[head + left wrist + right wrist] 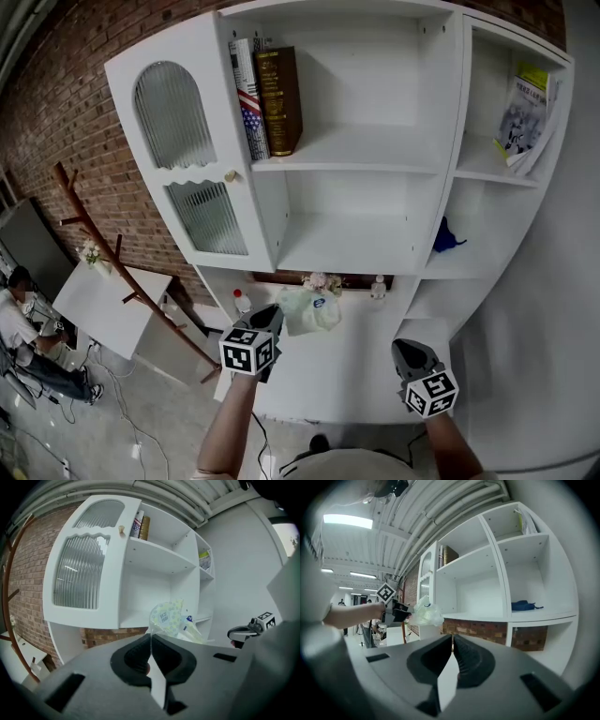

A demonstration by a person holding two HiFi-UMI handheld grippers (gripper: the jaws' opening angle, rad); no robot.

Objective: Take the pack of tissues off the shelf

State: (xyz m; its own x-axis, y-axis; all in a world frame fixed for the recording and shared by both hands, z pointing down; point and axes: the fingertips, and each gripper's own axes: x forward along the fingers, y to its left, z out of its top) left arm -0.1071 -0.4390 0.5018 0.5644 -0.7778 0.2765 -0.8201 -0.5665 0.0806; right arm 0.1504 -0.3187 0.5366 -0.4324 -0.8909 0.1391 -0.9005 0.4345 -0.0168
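Note:
The pack of tissues [310, 311], pale green in a clear wrapper, hangs in the air in front of the white shelf unit [356, 255], over its lower counter. My left gripper [275, 321] is shut on the pack's wrapper at its left end. In the left gripper view the pack [168, 617] sticks up just beyond the closed left gripper [151, 637]. My right gripper [412, 354] is lower right, shut and with nothing in it. The right gripper view shows the right gripper [453, 639] with its jaws together, and the pack [426, 615] held by the left gripper [401, 612] far to its left.
Books [267, 98] stand on the top shelf; a magazine [525, 112] and a blue object [448, 236] are in the right bays. Small bottles [379, 286] and flowers [321, 279] sit on the counter. The glass door [187, 159] is open at left, beside a coat rack [103, 253].

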